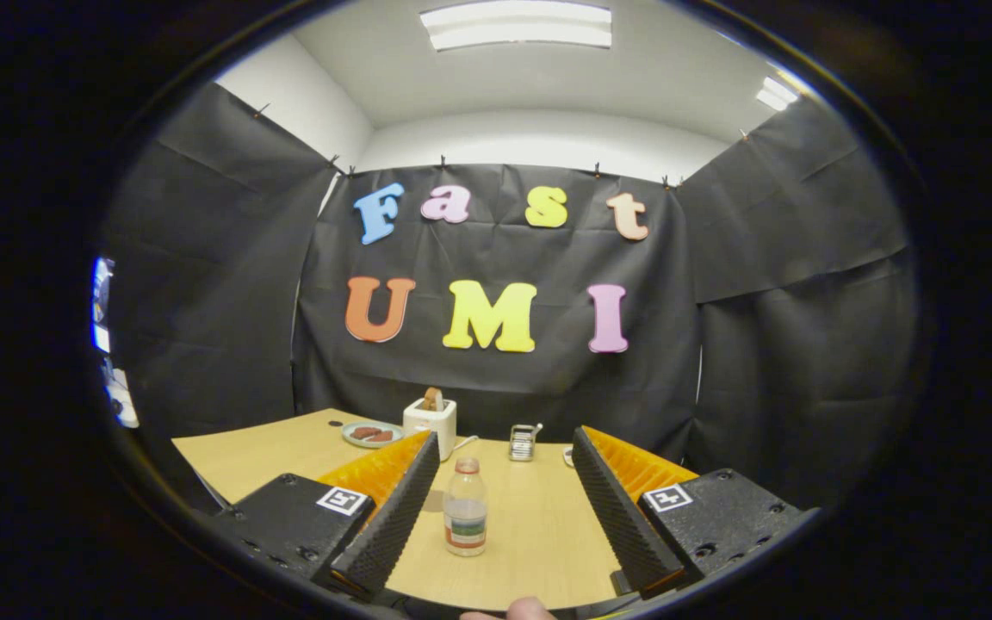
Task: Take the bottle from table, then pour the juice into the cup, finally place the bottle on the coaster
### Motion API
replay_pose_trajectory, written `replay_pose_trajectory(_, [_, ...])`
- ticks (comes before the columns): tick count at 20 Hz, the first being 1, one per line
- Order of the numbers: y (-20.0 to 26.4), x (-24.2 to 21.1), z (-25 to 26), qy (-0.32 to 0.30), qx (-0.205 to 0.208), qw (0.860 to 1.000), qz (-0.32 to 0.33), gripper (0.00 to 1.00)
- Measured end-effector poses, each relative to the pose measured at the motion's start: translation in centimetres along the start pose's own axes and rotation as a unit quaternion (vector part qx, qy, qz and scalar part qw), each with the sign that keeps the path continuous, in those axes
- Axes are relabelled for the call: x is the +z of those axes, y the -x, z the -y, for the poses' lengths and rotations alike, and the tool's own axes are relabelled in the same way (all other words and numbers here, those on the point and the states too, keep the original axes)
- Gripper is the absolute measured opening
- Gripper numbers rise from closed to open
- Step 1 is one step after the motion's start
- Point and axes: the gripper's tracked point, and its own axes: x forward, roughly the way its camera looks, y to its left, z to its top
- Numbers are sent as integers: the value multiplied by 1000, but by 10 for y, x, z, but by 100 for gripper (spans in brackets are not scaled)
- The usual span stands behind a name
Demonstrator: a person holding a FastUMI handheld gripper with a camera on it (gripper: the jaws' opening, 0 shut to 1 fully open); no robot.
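Observation:
A small clear plastic bottle (465,508) with a pale cap, a label band and a little liquid stands upright on the wooden table (539,525). It is between my two fingers, nearer the left one, touching neither. My gripper (505,452) is open wide, fingers spread to either side of the bottle. A flat round shape (434,501), possibly the coaster, lies on the table just left of the bottle, partly hidden by the left finger. A small part of a pale object (567,456) peeks out beside the right finger; I cannot tell what it is.
At the back of the table stand a white toaster (430,418) with bread in it, a plate (372,434) with brown food to its left, and a small metal rack (522,442). Black cloth walls close the booth behind and at the sides. A fingertip (530,610) of a person shows below.

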Motion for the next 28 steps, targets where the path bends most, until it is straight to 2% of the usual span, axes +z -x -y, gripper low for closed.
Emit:
replay_pose_trajectory(5, [-1,-41,1,-1,-5,1000,-28,100])
replay_pose_trajectory(8, [-8,-85,-8,-6,-2,998,-59,100])
replay_pose_trajectory(16, [-63,-167,-45,-2,22,993,-116,100])
replay_pose_trajectory(24, [-128,-209,-44,-59,5,986,-158,100])
replay_pose_trajectory(28, [-149,-226,-43,-64,3,982,-177,100])
